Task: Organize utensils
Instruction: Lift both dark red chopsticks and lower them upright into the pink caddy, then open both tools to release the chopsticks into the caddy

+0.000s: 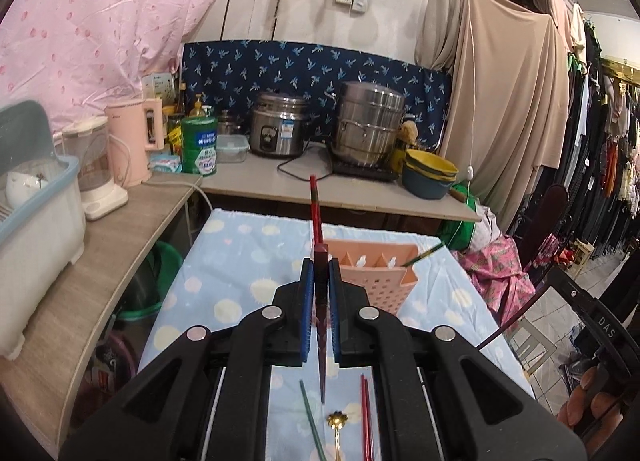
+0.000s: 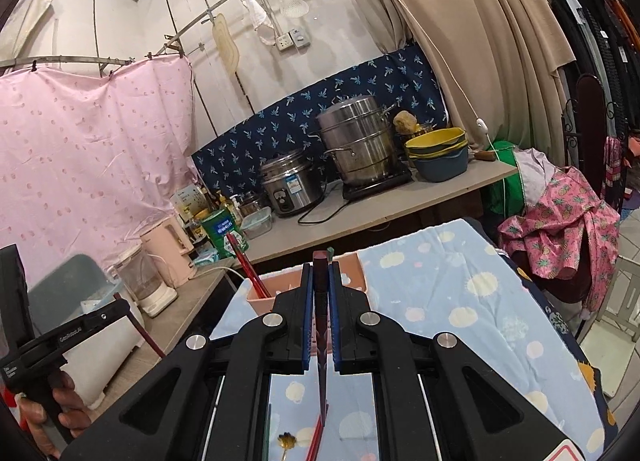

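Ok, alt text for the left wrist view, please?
The left claw is shut on a dark red chopstick in front of a pink utensil holder. More chopsticks and a gold spoon lie on the blue spotted tablecloth below.

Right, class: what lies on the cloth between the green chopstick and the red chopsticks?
A small gold spoon lies between the green chopstick and red chopsticks, seen in the left wrist view.

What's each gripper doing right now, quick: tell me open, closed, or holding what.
Left gripper: closed on a dark red chopstick.
Right gripper: closed on a dark red chopstick.
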